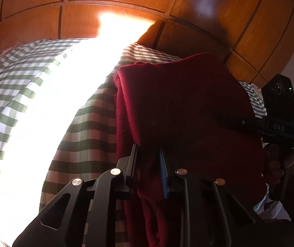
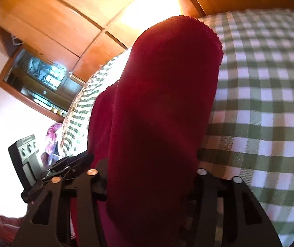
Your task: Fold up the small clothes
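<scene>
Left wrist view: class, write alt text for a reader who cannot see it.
The left gripper has its fingers closed on a dark red cloth over a green checked sheet. Glare whitens the sheet's left side; wooden panels stand behind, and the right gripper is at the cloth's right.

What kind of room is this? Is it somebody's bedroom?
Probably a bedroom. A green-checked bedsheet covers a wide soft surface like a bed, wooden wardrobe panels stand behind it, and a dark red garment is being folded there.
</scene>
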